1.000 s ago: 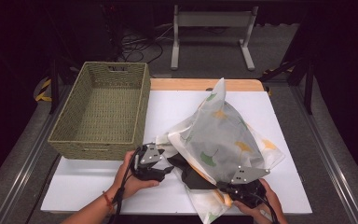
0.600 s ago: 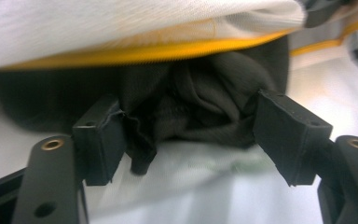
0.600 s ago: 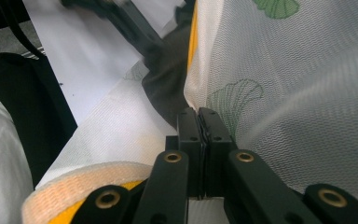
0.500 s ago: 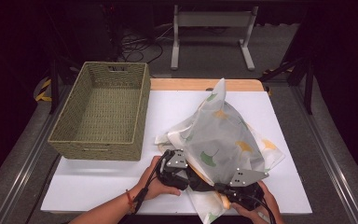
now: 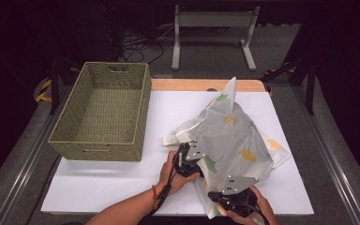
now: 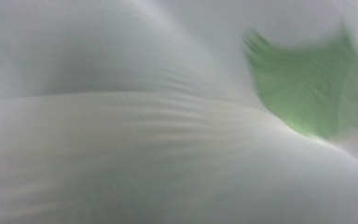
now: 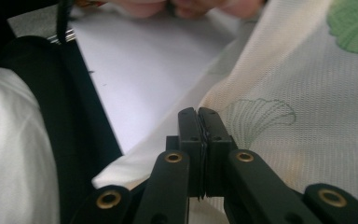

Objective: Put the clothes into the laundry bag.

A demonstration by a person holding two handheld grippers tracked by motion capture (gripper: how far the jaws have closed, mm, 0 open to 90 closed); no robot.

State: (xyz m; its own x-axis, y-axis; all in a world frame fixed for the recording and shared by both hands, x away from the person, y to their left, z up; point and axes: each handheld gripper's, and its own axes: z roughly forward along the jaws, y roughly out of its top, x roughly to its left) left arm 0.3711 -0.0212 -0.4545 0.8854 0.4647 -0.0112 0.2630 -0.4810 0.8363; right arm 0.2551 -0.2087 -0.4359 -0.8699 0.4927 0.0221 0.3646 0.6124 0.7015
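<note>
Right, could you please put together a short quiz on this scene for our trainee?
1. True or false: the woven basket is full of clothes.
2. What are the jaws of the right gripper shut on? A) the leaf-print cloth B) a cable C) the basket's rim
3. In the high view, on which side of the cloth does the basket stand?
Key: 1 false, it is empty; 2 A; 3 on its left.

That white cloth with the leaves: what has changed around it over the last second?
The left gripper moved right, from near the basket up to the cloth, and its jaws have just been closing there. The right gripper stayed clamped on the cloth's near edge; the basket stayed put.
</note>
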